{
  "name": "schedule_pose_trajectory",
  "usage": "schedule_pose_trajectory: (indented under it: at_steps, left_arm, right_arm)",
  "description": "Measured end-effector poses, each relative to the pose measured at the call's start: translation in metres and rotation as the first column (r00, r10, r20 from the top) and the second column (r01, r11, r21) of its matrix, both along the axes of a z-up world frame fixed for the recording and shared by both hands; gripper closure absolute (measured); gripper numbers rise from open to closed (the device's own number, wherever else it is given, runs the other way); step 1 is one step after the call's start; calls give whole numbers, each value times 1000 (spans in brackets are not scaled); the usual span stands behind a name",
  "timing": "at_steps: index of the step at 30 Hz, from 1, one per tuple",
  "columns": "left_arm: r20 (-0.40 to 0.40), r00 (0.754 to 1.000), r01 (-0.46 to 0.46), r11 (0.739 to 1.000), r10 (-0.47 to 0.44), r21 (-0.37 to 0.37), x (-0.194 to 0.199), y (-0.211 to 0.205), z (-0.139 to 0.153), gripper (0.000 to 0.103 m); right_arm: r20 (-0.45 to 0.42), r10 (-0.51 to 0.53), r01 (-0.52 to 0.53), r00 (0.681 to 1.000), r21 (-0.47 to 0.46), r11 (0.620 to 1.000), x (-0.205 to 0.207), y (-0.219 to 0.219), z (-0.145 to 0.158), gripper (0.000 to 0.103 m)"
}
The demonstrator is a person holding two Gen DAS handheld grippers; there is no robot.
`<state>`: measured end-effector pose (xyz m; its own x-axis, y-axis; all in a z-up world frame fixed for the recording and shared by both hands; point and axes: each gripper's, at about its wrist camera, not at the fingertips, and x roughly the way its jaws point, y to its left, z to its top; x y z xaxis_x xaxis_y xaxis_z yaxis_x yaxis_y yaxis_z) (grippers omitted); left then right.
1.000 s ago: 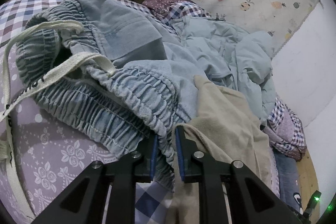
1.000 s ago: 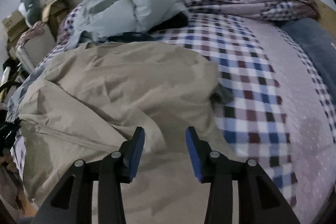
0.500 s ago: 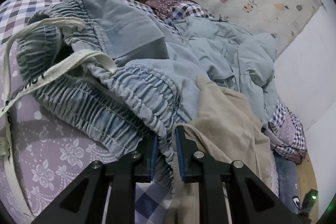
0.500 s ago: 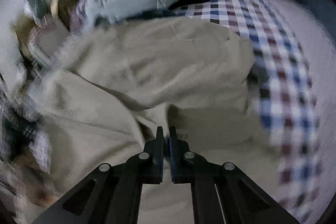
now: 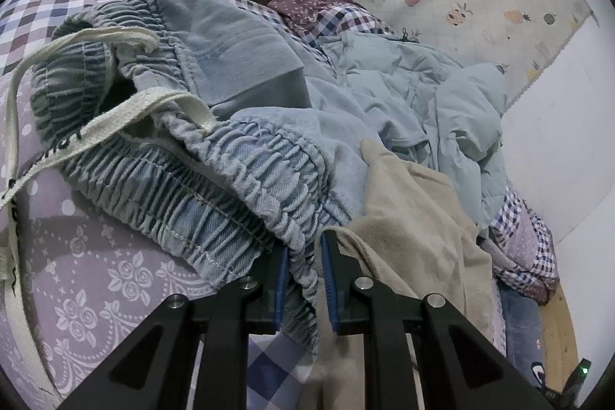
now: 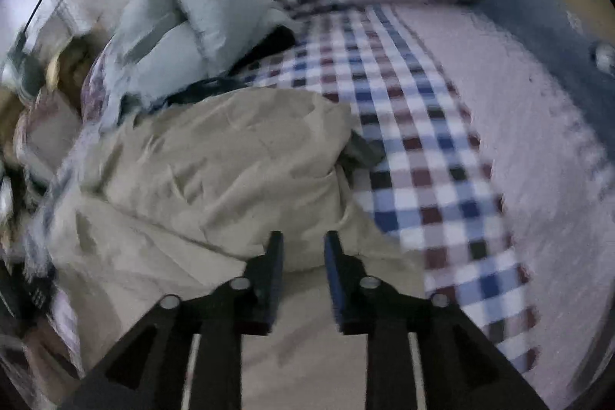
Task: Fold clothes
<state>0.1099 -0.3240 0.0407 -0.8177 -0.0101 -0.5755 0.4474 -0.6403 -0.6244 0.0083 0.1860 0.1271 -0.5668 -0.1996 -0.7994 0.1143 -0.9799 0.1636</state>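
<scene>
In the left wrist view, the denim trousers (image 5: 230, 125) lie on the bed (image 5: 88, 264) with their gathered waistband running from 10 o'clock down to 6 o'clock, the legs trailing toward 1 o'clock beneath a pale blue jacket (image 5: 434, 95). The left gripper (image 5: 303, 264) is nearly closed, pinching the waistband hem. In the blurred right wrist view, a beige garment (image 6: 215, 171) spreads from 9 o'clock to centre; checked bedding lies bare toward 3 o'clock. The right gripper (image 6: 303, 252) hangs narrowly parted over the beige cloth, with nothing gripped.
</scene>
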Motion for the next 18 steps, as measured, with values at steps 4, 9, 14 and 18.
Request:
schedule_pose_trajectory:
  at_steps: [4, 9, 14, 18]
  left_arm:
    - [2, 1000, -2, 1000, 2, -4, 0, 1, 1, 86]
    - [4, 1000, -4, 1000, 4, -10, 0, 1, 1, 86]
    - [9, 1000, -12, 1000, 12, -19, -2, 2, 1, 86]
    - [12, 1000, -18, 1000, 19, -21, -2, 4, 1, 86]
  right_arm:
    - [-27, 223, -219, 974, 107, 970, 19, -28, -6, 58]
    - [18, 347, -343, 938, 192, 919, 13, -56, -31, 58]
    - [77, 352, -359, 933, 241, 902, -10, -59, -55, 58]
    - [96, 373, -385, 923, 249, 889, -15, -60, -62, 68]
